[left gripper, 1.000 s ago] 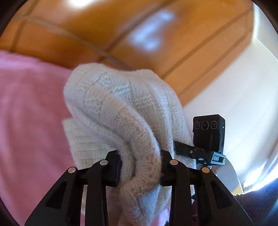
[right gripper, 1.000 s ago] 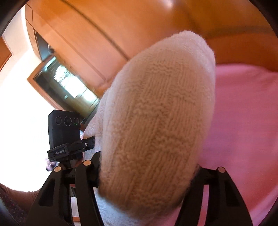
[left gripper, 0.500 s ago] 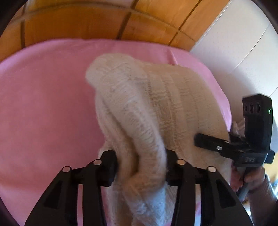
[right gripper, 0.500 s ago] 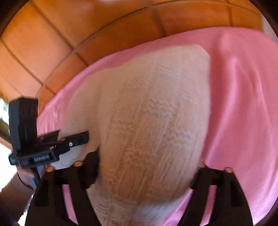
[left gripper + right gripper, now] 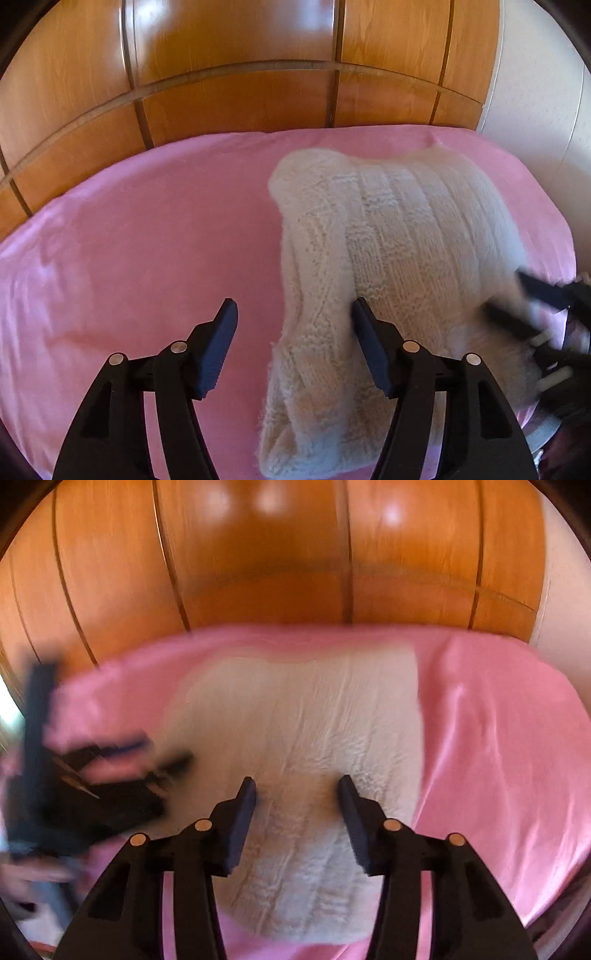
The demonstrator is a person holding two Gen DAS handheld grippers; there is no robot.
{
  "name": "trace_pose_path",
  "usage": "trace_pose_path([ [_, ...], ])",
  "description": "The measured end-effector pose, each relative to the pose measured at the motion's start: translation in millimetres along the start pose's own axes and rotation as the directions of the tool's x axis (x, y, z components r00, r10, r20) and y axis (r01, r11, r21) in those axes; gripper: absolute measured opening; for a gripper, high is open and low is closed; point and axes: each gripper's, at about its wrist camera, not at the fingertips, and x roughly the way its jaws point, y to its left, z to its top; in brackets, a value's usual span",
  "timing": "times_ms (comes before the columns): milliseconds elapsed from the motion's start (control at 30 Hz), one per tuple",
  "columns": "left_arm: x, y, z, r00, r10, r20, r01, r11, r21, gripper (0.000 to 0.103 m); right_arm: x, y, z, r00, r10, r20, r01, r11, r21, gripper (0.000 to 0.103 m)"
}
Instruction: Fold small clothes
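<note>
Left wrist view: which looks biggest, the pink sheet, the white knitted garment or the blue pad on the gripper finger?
1. pink sheet
2. white knitted garment
3. blue pad, smallest even though it sits nearest the camera, which enlarges it.

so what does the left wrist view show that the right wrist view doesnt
Only the left wrist view shows a thick folded edge of the sweater between the opening left hand-held gripper. Only the right wrist view shows the sweater's flat right edge and the closing right hand-held gripper over it. Both show the pink sheet and wooden panels.
</note>
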Motion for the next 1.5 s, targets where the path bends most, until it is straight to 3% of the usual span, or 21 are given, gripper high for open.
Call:
trace_pose_path([
  [67, -18.8, 7.0, -0.9, 0.999, -0.012, 0.03, 0.012, 1.0, -0.005, 0.076, -10.0, 7.9, 0.3, 1.0, -0.012, 0.007, 0.012, 1.0, -0.01, 0.074],
  [167, -52.9, 15.6, -2.9, 0.993, 0.002, 0.116, 0.002, 0.999, -0.034, 0.087, -37.9, 8.1, 0.5, 0.997, 0.004, 0.079, -0.01, 0.997, 0.074, 0.075],
  [200, -61.6, 17.1, -3.8, 0.991, 0.0, 0.136, 0.007, 0.999, -0.047, 0.088, -46.4, 7.5, -0.7, 0.995, -0.013, 0.103, 0.001, 0.994, 0.109, 0.082],
  [233, -69.9, 19.0, -4.1, 0.988, 0.001, 0.157, 0.009, 0.998, -0.06, 0.089, -59.7, 7.6, -3.9, 0.99, -0.036, 0.135, 0.015, 0.988, 0.156, 0.096],
  [267, -79.5, 21.1, -6.1, 0.983, 0.006, 0.181, 0.008, 0.997, -0.076, 0.092, -66.6, 9.0, -3.3, 0.987, -0.047, 0.155, 0.018, 0.984, 0.179, 0.1],
  [500, -119.6, 25.6, -30.8, 0.969, 0.061, 0.241, -0.036, 0.994, -0.106, 0.099, -96.1, 24.5, -17.2, 0.959, -0.198, 0.201, 0.15, 0.961, 0.234, 0.101],
  [767, -149.6, 22.3, -50.0, 0.948, 0.167, 0.272, -0.137, 0.983, -0.125, 0.1, -96.7, 27.8, -33.0, 0.944, -0.27, 0.192, 0.213, 0.938, 0.272, 0.101],
  [1333, -156.8, 26.5, -68.3, 0.948, 0.132, 0.291, -0.093, 0.985, -0.144, 0.1, -108.0, 32.5, -46.1, 0.914, -0.325, 0.242, 0.255, 0.926, 0.279, 0.101],
  [1500, -160.4, 27.7, -70.1, 0.943, 0.115, 0.313, -0.071, 0.987, -0.147, 0.099, -104.5, 32.4, -46.0, 0.918, -0.319, 0.234, 0.25, 0.926, 0.281, 0.101],
])
